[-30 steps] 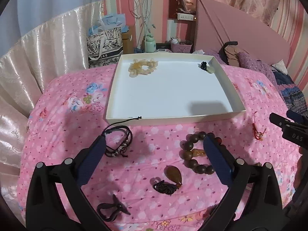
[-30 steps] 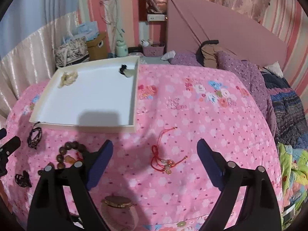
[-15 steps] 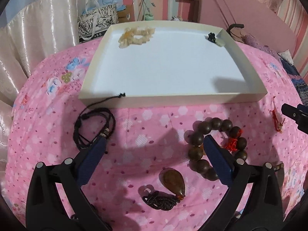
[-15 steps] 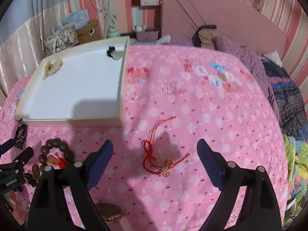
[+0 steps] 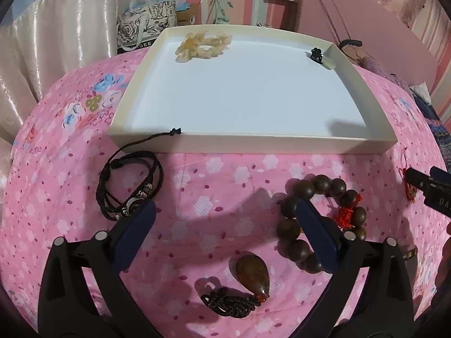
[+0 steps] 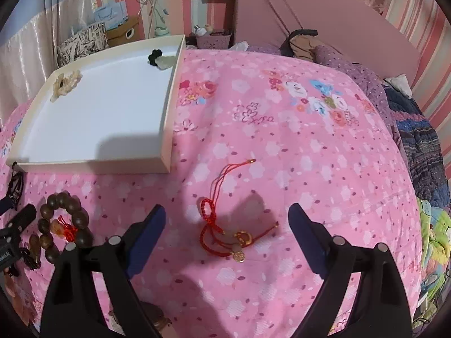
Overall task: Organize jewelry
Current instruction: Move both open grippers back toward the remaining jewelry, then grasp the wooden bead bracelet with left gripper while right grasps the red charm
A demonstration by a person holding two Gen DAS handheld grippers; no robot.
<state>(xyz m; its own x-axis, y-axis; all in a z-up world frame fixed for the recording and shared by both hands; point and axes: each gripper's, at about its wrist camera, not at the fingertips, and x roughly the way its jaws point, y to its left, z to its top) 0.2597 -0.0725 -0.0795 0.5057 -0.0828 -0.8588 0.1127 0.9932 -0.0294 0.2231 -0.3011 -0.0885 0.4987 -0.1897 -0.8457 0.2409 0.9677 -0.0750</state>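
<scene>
A white tray (image 5: 253,142) lies on the pink bedspread and holds a pale yellow bracelet (image 5: 203,45) and a small dark-corded pendant (image 5: 320,56). My left gripper (image 5: 225,208) is open above the spread, between a black cord bracelet (image 5: 129,184) and a brown wooden bead bracelet (image 5: 318,217). A brown teardrop pendant (image 5: 252,276) lies below it. My right gripper (image 6: 227,212) is open, with a red string bracelet with gold charms (image 6: 225,225) lying between its fingers. The tray (image 6: 166,129) shows at the left of the right wrist view.
A wristwatch (image 6: 153,317) lies under the right gripper's left finger. Pillows and folded clothes (image 6: 352,70) lie at the bed's head. Bags and boxes (image 5: 146,25) stand past the tray beside a cream curtain (image 5: 56,56).
Both grippers have moved forward and lower toward the bedspread. The jewelry now looms larger in both views. Both stay open.
</scene>
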